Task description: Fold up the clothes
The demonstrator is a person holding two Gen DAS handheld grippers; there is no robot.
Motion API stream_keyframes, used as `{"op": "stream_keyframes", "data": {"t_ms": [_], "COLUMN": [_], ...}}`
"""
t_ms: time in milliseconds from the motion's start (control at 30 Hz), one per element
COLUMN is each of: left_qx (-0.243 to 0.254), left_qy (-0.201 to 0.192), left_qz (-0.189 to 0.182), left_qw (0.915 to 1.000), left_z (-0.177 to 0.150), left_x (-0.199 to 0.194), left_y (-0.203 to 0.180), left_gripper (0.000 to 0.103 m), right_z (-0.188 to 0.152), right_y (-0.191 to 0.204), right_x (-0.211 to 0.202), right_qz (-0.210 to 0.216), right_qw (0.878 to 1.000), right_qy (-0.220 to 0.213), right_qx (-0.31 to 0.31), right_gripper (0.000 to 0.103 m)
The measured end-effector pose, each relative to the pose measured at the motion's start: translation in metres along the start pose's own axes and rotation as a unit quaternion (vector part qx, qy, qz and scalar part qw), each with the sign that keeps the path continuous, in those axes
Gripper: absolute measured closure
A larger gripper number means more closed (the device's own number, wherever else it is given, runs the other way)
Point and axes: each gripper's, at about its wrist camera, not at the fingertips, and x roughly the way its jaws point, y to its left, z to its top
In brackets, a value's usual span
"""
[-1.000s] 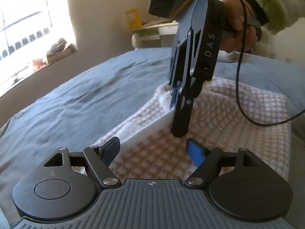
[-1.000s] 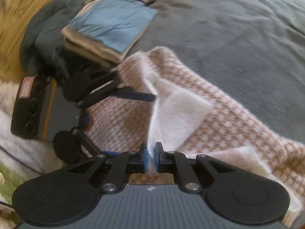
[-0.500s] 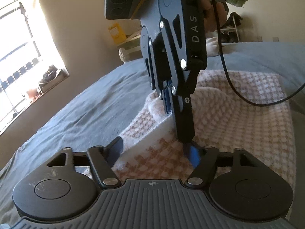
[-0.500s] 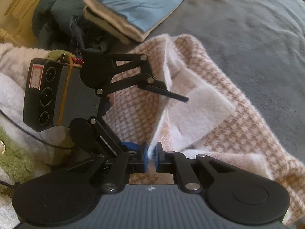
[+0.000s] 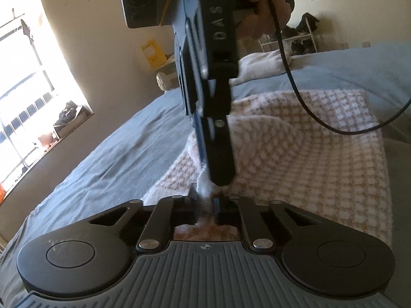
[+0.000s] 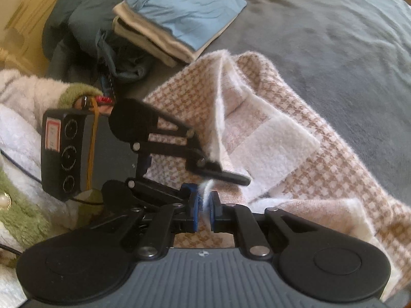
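A beige-and-white houndstooth towel [image 5: 308, 154] lies on the blue-grey bed sheet [image 5: 115, 159], one white-backed edge lifted into a ridge. My left gripper [image 5: 205, 201] is finishing its closing, and its pads pinch that fuzzy white edge. My right gripper [image 5: 221, 179] points steeply down just beyond it, shut on the same raised edge. In the right wrist view the right gripper [image 6: 204, 205] holds a wisp of the towel [image 6: 282, 141] between its blue pads. The left gripper [image 6: 231, 177] comes in from the left, almost touching it.
A stack of folded clothes [image 6: 185, 12] with a blue piece on top sits at the far end of the bed beside dark crumpled garments [image 6: 90, 20]. A fluffy white-and-green sleeve [image 6: 25, 205] is at left. A black cable [image 5: 308, 102] hangs over the towel. A bright window [image 5: 25, 102] is at left.
My left gripper has moved in toward the raised edge and gone from wide open to shut on it. The right gripper kept its hold, and the towel's ridge stands higher.
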Motion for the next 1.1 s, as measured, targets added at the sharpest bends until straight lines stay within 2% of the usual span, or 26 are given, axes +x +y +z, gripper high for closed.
{"op": "stream_keyframes", "data": {"t_ms": [100, 167, 233, 333, 433, 533, 667, 733, 800, 900, 967, 1100], "left_qx": [-0.001, -0.005, -0.010, -0.012, -0.011, -0.021, -0.029, -0.029, -0.031, -0.038, -0.042, -0.047], "left_qy": [-0.004, -0.007, -0.009, -0.009, -0.009, -0.010, -0.011, -0.012, -0.014, -0.014, -0.015, -0.015], "left_qz": [-0.002, -0.004, -0.006, -0.008, -0.008, -0.011, -0.017, -0.018, -0.020, -0.022, -0.023, -0.024], "left_qw": [1.0000, 1.0000, 0.9999, 0.9998, 0.9999, 0.9997, 0.9994, 0.9993, 0.9992, 0.9989, 0.9987, 0.9985], "left_z": [0.000, 0.000, 0.000, -0.001, -0.001, 0.001, 0.003, 0.003, 0.002, 0.002, 0.003, 0.003], "left_x": [-0.002, -0.004, -0.005, -0.005, -0.006, -0.007, -0.007, -0.007, -0.008, -0.008, -0.007, -0.007], "left_y": [0.000, 0.001, 0.001, 0.001, -0.001, 0.001, 0.002, 0.002, 0.003, 0.004, 0.004, 0.005], "left_gripper": [0.098, 0.098, 0.098, 0.098, 0.098, 0.098, 0.098, 0.098, 0.098, 0.098, 0.098, 0.098], "right_z": [-0.003, -0.006, -0.010, -0.016, -0.022, -0.024, -0.024, -0.022, -0.019, -0.019, -0.018, -0.013], "right_y": [-0.015, -0.030, -0.053, -0.097, -0.133, -0.153, -0.155, -0.146, -0.134, -0.123, -0.125, -0.147], "right_x": [-0.019, -0.036, -0.055, -0.076, -0.071, -0.053, -0.030, -0.027, -0.028, -0.035, -0.038, -0.037], "right_qz": [0.000, -0.017, -0.049, -0.099, -0.108, -0.097, -0.073, -0.063, -0.043, 0.011, 0.025, 0.000], "right_qw": [0.998, 0.995, 0.987, 0.967, 0.954, 0.949, 0.951, 0.960, 0.972, 0.980, 0.980, 0.972], "right_qy": [-0.034, -0.064, -0.095, -0.117, -0.092, -0.055, -0.010, -0.003, -0.005, -0.007, -0.004, -0.008], "right_qx": [0.043, 0.074, 0.120, 0.203, 0.263, 0.296, 0.299, 0.272, 0.233, 0.198, 0.196, 0.233], "right_gripper": [0.085, 0.067, 0.056, 0.055, 0.055, 0.055, 0.054, 0.056, 0.061, 0.061, 0.060, 0.059]}}
